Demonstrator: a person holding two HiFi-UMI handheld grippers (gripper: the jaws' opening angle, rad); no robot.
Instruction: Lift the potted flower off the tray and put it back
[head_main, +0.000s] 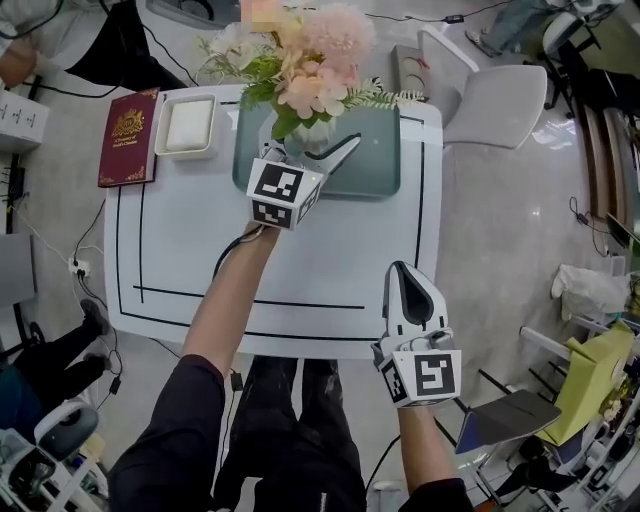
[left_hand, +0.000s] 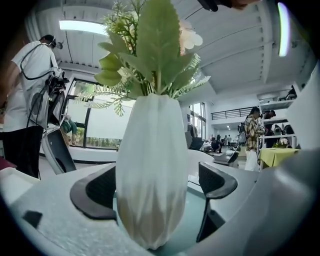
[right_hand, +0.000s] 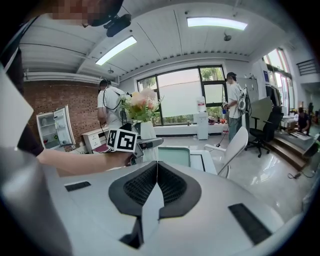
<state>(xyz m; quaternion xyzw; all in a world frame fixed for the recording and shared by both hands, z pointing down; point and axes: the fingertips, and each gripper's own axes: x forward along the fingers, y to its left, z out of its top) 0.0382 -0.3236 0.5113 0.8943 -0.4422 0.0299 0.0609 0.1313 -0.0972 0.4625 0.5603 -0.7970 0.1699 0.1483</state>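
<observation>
The left gripper (left_hand: 155, 187) has its jaws spread wide, one on each side of the white pot (left_hand: 152, 160), which stands upright on the green tray (head_main: 385, 165). There is a clear gap between the pot and the right-hand jaw. The pot's bulge hides the edge of the left-hand jaw, so contact there cannot be told. The flowers (head_main: 318, 55) and leaves spread out above the jaws and hide one of them in the head view. Off the left-hand jaw's side, on the white bench (head_main: 200, 250), sits a white dish (head_main: 188, 126) just beside the tray. A red book (head_main: 128, 138) lies beyond the dish, partly over the bench edge. Past the tray on the right-hand jaw's side stands a white chair (head_main: 495, 100). The right gripper (right_hand: 156, 182) has its jaws pressed together with nothing between them. It sits at the bench's near edge, well apart from the tray. Ahead of its jaws and to their left are the left forearm (right_hand: 80, 162) and the left gripper's marker cube (right_hand: 122, 140), with the pot just beyond them.
</observation>
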